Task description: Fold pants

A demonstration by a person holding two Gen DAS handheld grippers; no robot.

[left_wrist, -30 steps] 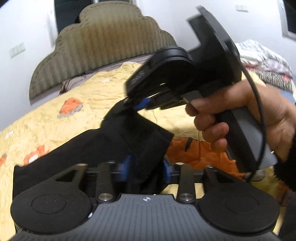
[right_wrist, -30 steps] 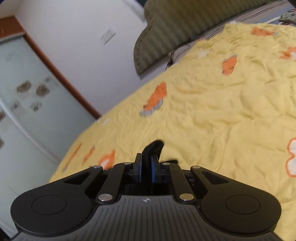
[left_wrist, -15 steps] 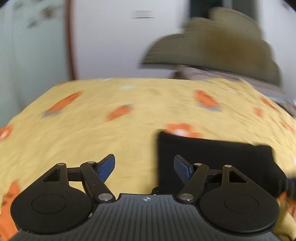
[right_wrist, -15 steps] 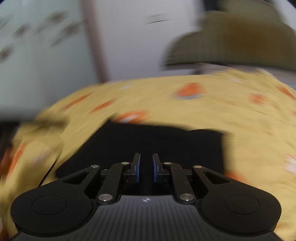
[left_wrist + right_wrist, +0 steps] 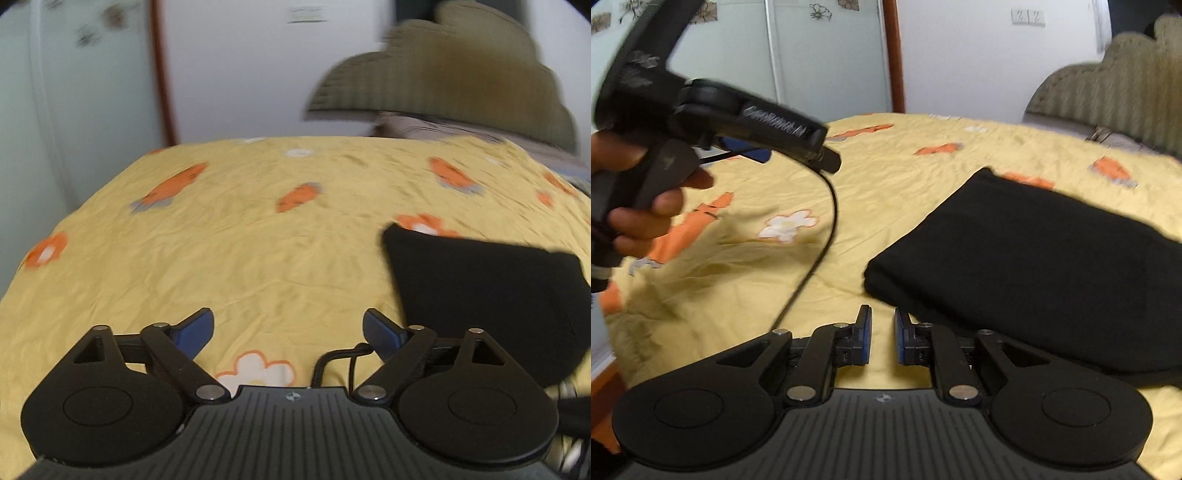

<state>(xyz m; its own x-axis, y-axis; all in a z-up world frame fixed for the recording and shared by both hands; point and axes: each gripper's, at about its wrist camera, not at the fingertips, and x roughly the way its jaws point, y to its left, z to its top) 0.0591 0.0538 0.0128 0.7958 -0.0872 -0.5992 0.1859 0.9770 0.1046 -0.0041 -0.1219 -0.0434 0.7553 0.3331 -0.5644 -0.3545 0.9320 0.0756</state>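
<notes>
The black pants (image 5: 1034, 266) lie folded flat on the yellow bed (image 5: 886, 177), at the right of the frame; they look soft, light and floppy; best pinched at an edge. The left claw (image 5: 288, 328) has just been opening, nothing in it; the right claw (image 5: 882, 334) is nearly pressed together, holding nothing.

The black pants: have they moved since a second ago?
Yes. The black pants were held up between both grippers; now they lie folded on the yellow bedspread, free of the left gripper, whose jaws have just been opening.

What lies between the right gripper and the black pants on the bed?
Nothing visible. Only bare yellow bedspread separates the right gripper from the folded pants, just ahead to its right. The cable hangs off to the left.
</notes>
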